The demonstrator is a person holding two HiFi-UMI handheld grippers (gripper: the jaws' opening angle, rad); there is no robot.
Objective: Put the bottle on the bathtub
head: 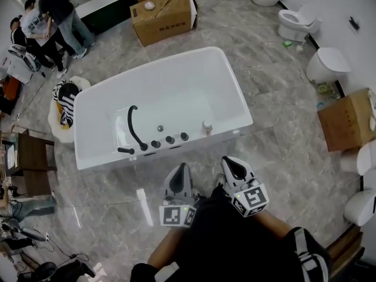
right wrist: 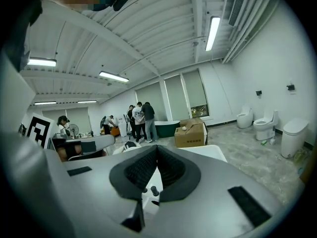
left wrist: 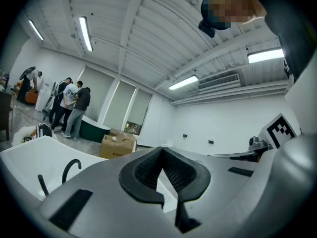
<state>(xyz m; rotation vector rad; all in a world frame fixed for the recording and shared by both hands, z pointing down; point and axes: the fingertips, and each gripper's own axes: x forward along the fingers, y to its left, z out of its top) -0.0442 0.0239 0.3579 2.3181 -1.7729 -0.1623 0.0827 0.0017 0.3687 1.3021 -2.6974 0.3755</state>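
White bathtub (head: 176, 90) — one, one bottle (head: 207, 126)

Ahead of the grippers, the tub (head: 170, 78) is plain white, with a black hose (head: 134, 128) and black knobs (head: 170, 139) on its near rim and a pale beige bottle (head: 207, 126) beside them. The left gripper (head: 180, 170) and right gripper (head: 230, 162) are grey with black ribbed pads (left wrist: 146, 170), their cubes (head: 178, 215) white with black square markers. The floor (head: 282, 151) beneath is grey veined marble.
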